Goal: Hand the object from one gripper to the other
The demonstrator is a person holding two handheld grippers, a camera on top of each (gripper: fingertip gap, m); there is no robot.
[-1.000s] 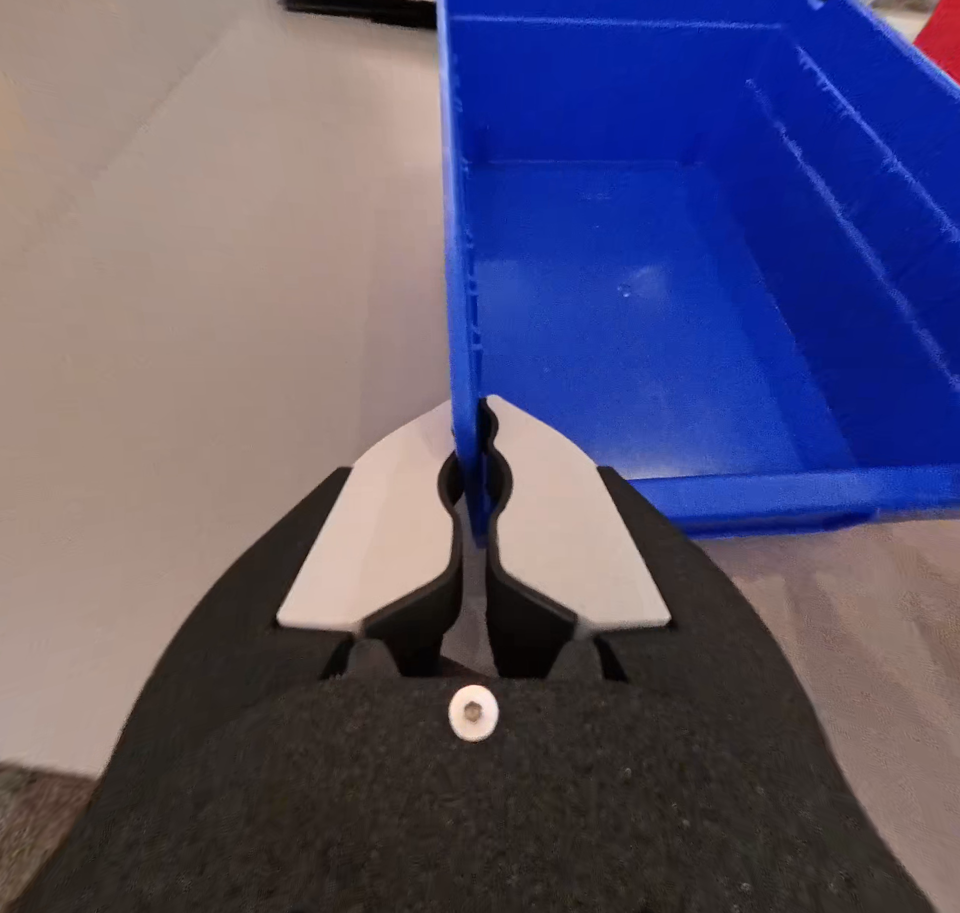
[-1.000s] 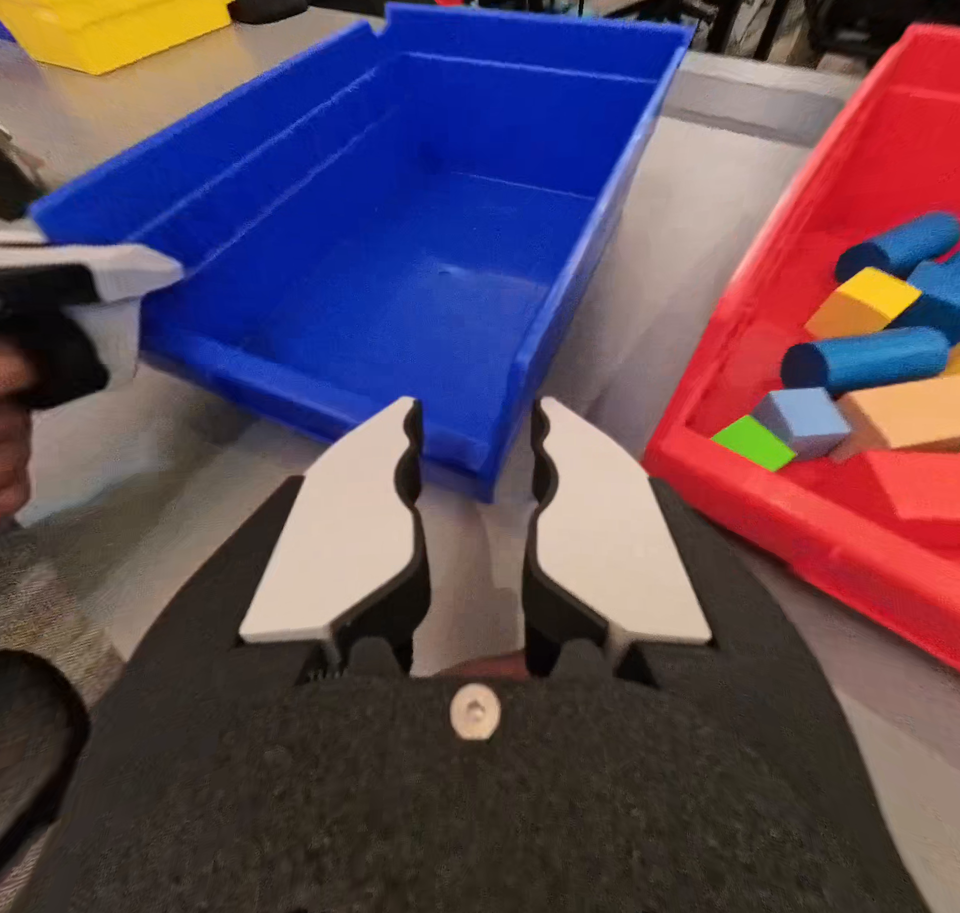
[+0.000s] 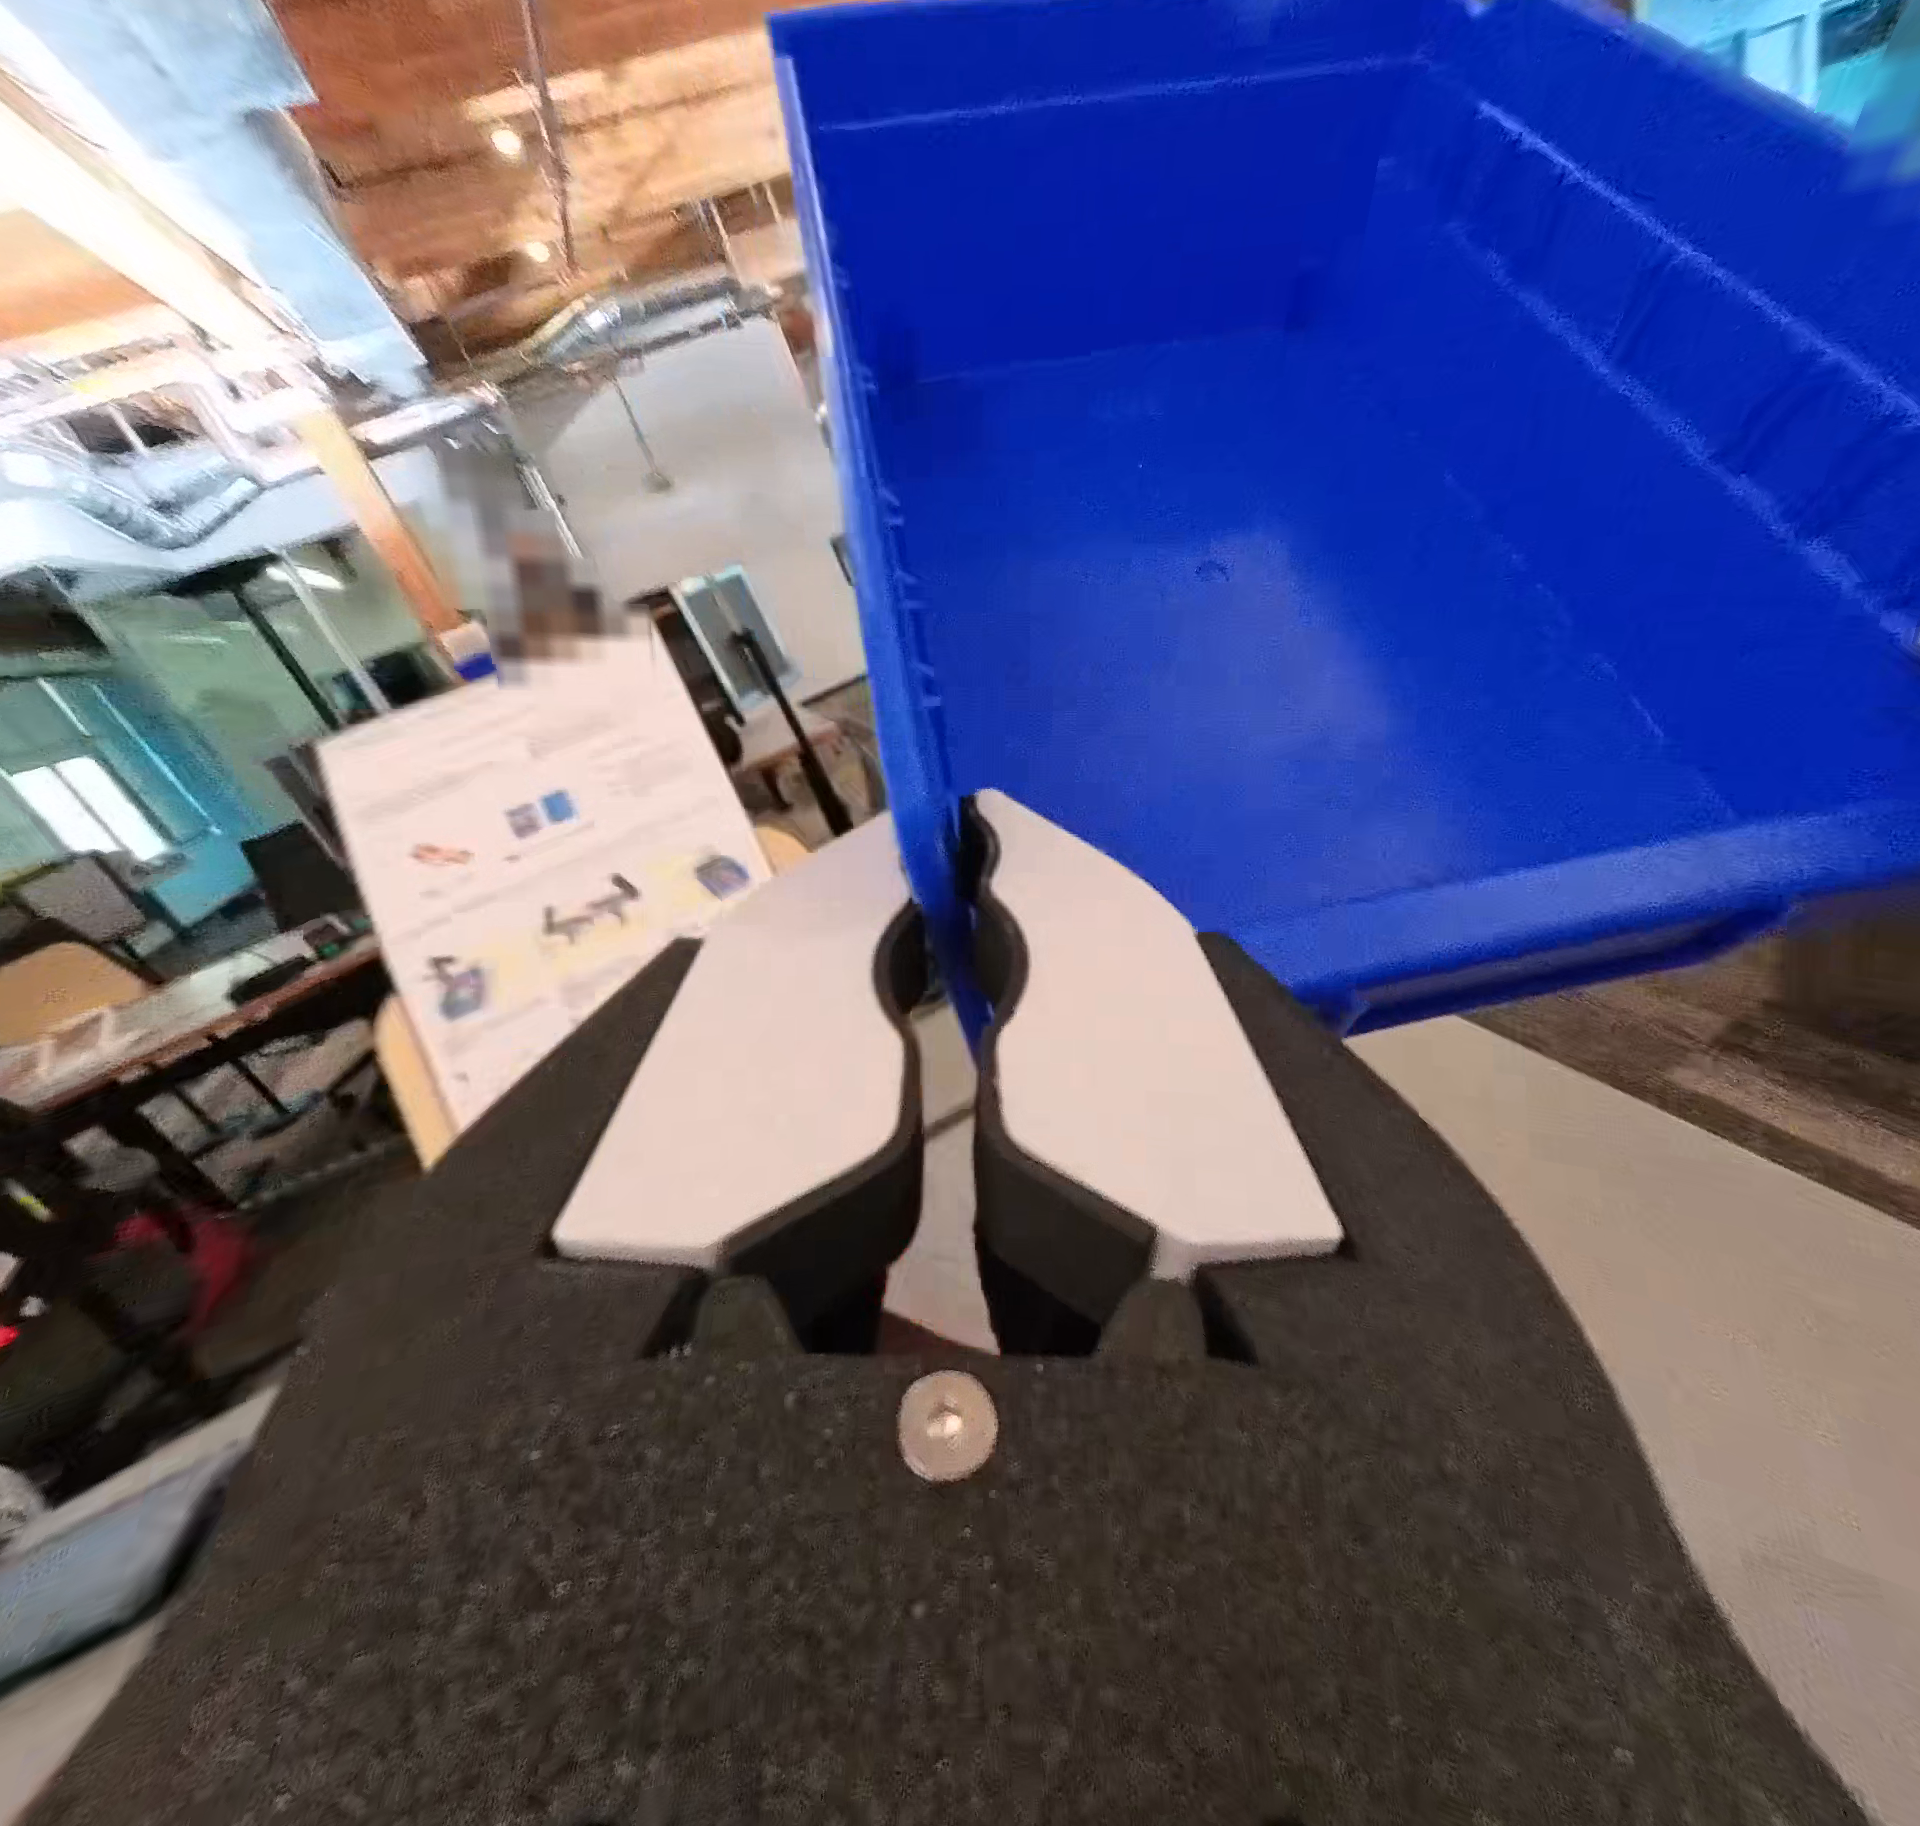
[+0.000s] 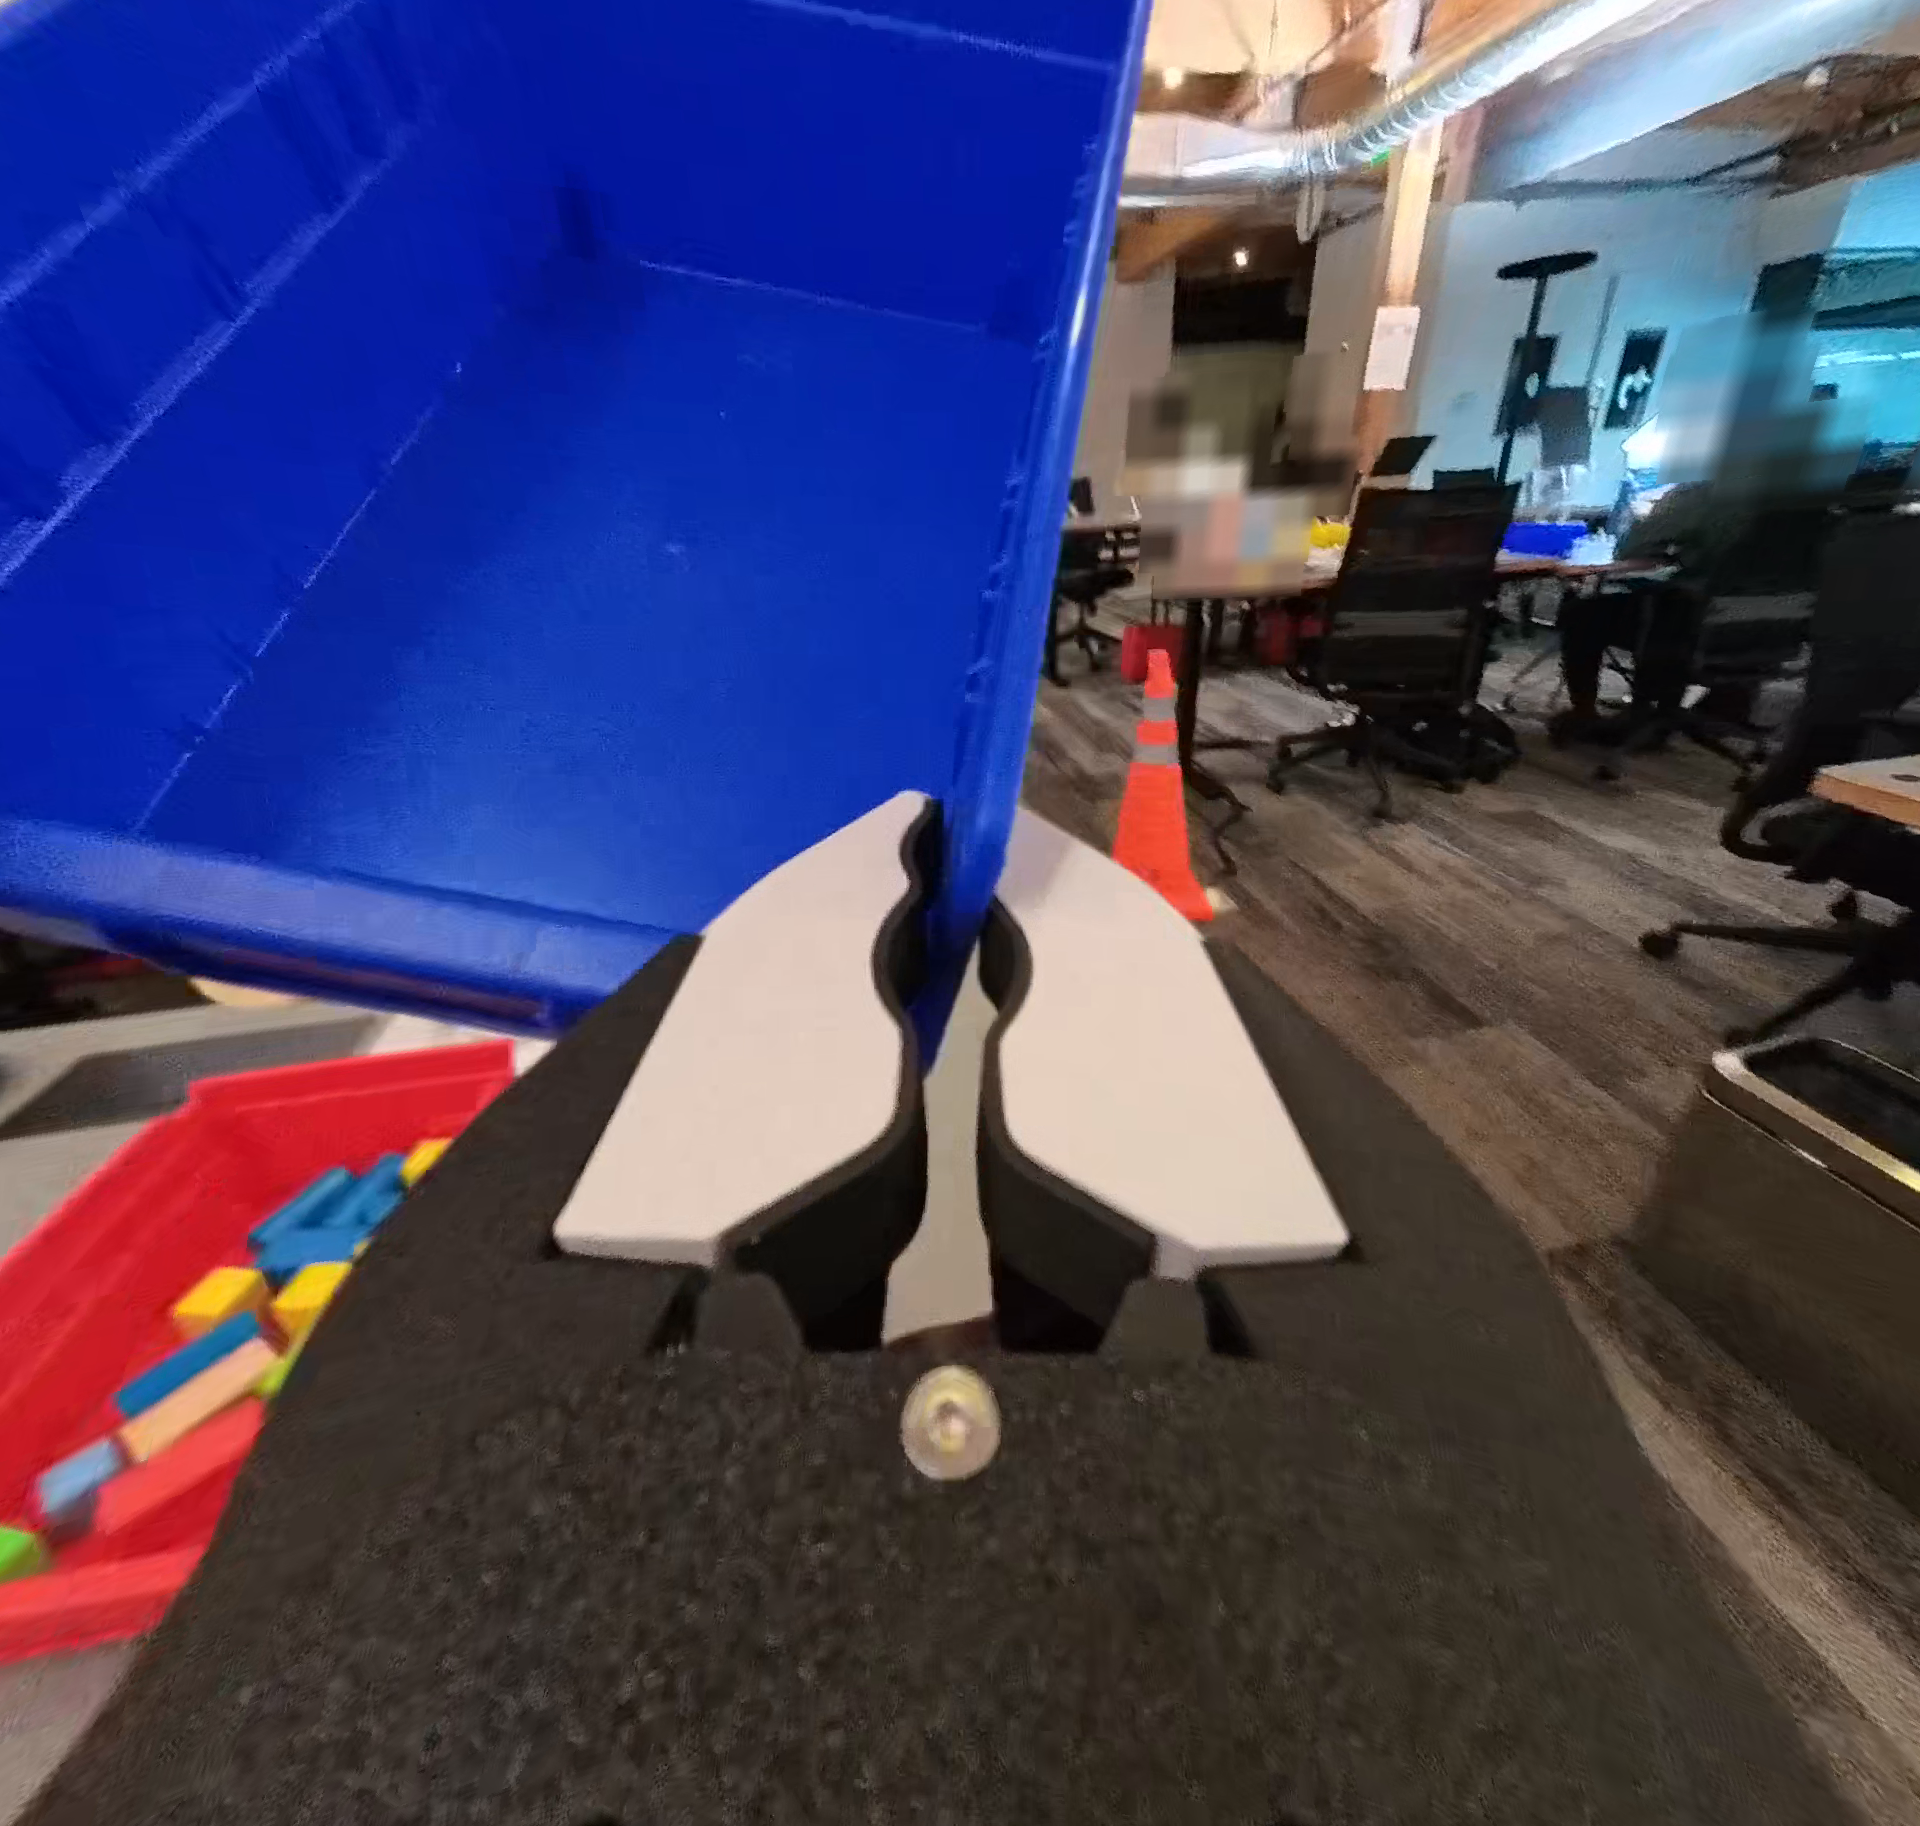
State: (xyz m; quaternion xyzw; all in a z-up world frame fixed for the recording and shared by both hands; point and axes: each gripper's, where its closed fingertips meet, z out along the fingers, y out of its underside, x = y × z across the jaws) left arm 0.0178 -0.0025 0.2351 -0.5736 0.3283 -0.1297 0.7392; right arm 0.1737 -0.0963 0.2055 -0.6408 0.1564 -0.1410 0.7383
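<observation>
blue bin [image 3: 1351,581] up in air, empty, tilted; left gripper [image 3: 948,903] clamped on one side wall, right gripper [image 4: 961,893] clamped on opposite wall; handoff halfway imo, one side just needs to let go

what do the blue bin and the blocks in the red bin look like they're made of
Blue bin: looks like moulded hard plastic, smooth and slightly glossy, with thin ribbed walls and soft light sheen on its floor. Blocks in the red bin: probably painted wood, matte solid colours, one showing a bare tan face; the blur leaves foam or plastic possible.
</observation>
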